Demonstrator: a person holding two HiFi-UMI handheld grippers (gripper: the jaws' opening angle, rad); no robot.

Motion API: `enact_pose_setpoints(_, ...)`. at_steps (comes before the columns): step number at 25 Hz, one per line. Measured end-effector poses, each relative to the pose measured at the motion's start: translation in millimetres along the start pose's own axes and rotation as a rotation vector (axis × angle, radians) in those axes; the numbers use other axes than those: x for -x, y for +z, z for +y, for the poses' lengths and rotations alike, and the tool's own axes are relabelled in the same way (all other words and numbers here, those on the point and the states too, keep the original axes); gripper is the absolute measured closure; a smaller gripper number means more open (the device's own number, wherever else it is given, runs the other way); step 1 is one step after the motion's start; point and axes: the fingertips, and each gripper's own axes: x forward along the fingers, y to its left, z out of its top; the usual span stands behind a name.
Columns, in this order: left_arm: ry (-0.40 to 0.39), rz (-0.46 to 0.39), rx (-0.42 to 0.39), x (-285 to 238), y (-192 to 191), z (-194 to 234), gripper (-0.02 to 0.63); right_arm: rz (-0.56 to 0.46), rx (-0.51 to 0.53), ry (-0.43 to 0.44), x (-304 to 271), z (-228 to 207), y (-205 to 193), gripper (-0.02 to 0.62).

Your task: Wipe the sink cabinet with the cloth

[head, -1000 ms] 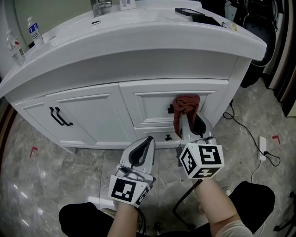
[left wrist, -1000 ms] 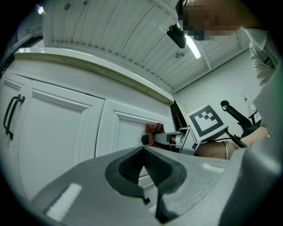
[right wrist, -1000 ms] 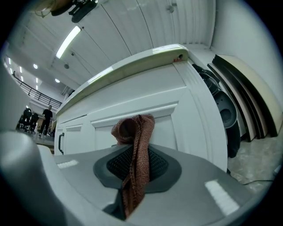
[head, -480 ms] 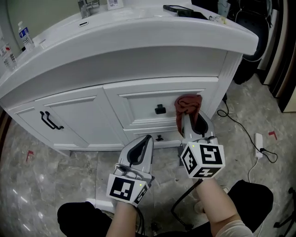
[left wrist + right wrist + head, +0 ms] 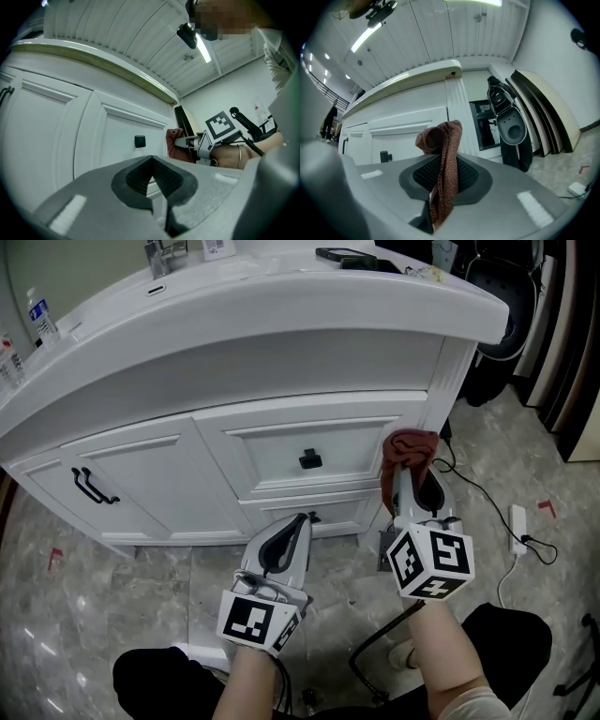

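Note:
The white sink cabinet point(image 5: 262, 442) fills the upper head view, with a black knob point(image 5: 309, 460) on its drawer. A red-brown cloth point(image 5: 410, 452) is bunched at the right end of that drawer front, beside the corner post point(image 5: 448, 381). My right gripper point(image 5: 409, 482) is shut on the cloth point(image 5: 443, 140), which hangs down between its jaws. My left gripper point(image 5: 289, 532) is shut and empty, held low before the lower drawer. In the left gripper view the cloth point(image 5: 176, 145) shows to the right of the knob point(image 5: 139, 141).
A black cable point(image 5: 473, 486) and a white power strip point(image 5: 518, 521) lie on the marble floor at right. Black door handles point(image 5: 91, 489) are at left. Bottles point(image 5: 37, 311), a faucet point(image 5: 157, 256) and a phone point(image 5: 342, 255) sit on the countertop. Dark objects point(image 5: 508, 122) stand right of the cabinet.
My right gripper has carried the cloth rightward across the drawer front, from beside the knob to the right end. The left gripper has stayed put.

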Motion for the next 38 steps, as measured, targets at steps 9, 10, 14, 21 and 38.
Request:
enact_pose_setpoints(9, 0.111, 0.004, 0.0, 26.5, -3.8, 42.7, 0.606, 0.078, -0.044, 0.129, 12.4, 71.4, -54.5, 0.512)
enact_pose_setpoints(10, 0.13, 0.011, 0.001, 32.1, -6.6, 50.1, 0.606, 0.095, -0.043, 0.169, 11.5, 89.3, -64.4, 0.512)
enact_pose_setpoints(14, 0.201, 0.037, 0.005, 55.4, -15.2, 78.6, 0.606, 0.14, -0.056, 0.299, 5.2, 152.7, -93.5, 0.512)
enact_pose_setpoints(21, 0.286, 0.037, 0.014, 87.6, -17.8, 115.2, 0.606, 0.141, -0.103, 0.41, -13.5, 219.1, -104.9, 0.512)
enact_pose_setpoints(38, 0.229, 0.033, 0.044, 59.0, -27.1, 96.7, 0.606, 0.138, -0.082, 0.36, -20.8, 182.9, -104.3, 0.509)
